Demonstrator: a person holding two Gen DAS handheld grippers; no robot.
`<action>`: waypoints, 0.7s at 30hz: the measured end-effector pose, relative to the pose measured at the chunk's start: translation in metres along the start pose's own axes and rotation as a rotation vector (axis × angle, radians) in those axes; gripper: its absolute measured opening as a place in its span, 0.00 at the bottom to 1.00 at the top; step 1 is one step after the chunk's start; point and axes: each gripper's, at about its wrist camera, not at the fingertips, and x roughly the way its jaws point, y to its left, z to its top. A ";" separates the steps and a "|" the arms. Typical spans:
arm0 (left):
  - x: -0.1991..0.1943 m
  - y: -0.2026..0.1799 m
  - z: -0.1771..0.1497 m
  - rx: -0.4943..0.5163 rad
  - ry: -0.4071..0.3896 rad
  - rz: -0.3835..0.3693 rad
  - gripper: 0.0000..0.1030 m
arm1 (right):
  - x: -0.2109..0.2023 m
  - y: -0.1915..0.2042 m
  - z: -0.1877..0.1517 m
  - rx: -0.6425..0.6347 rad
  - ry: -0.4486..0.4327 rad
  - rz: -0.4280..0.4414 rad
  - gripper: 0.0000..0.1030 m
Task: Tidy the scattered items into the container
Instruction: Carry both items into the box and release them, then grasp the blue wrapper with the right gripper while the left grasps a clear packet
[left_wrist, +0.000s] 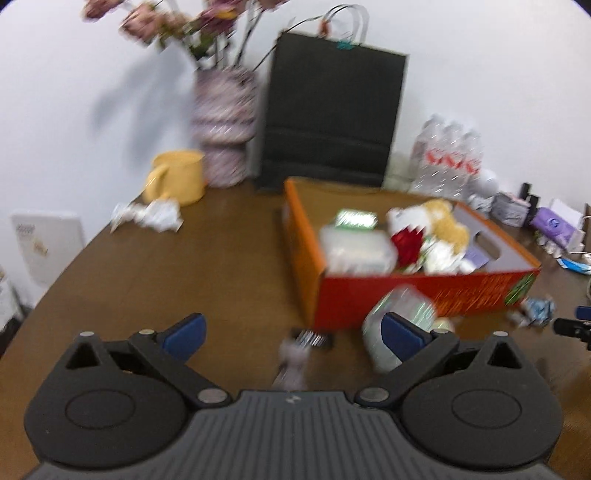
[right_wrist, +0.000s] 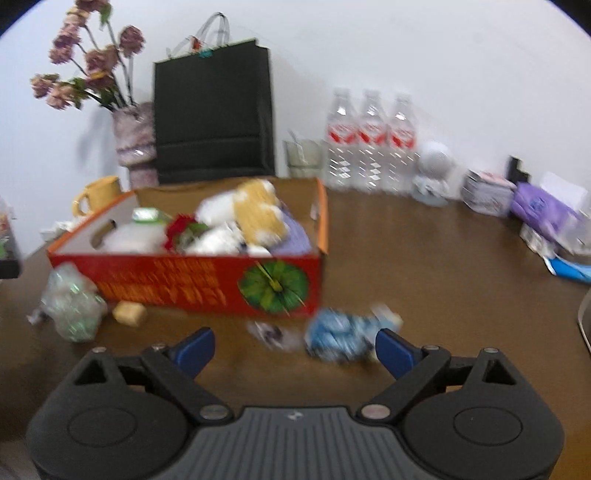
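An open red-and-orange box (right_wrist: 207, 280) sits on the brown worktop (right_wrist: 443, 258), already holding a yellow-and-white plush (right_wrist: 258, 214), a red flower (right_wrist: 181, 229), a clear tub (left_wrist: 354, 247) and a green packet (left_wrist: 356, 218). Loose items lie along its printed front wall. A crumpled clear bag with green print (right_wrist: 72, 306) rests at the box's corner, a small tan block (right_wrist: 128, 313) just beside it. A blue-and-white wad (right_wrist: 343, 332) and a small pale wrapper (right_wrist: 271, 334) lie side by side near the green rosette. In the left wrist view a dark barcoded piece (left_wrist: 314, 339) lies near the bag; blur hides finer detail.
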 end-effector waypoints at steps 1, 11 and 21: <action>0.001 0.003 -0.005 -0.002 0.008 0.012 1.00 | 0.000 -0.002 -0.005 0.008 0.000 -0.012 0.91; 0.015 -0.011 -0.018 0.100 0.029 0.073 0.99 | 0.007 -0.008 -0.010 0.000 -0.002 -0.082 0.89; 0.036 -0.015 -0.018 0.111 0.083 0.088 0.81 | 0.026 -0.023 0.001 0.045 0.018 -0.105 0.88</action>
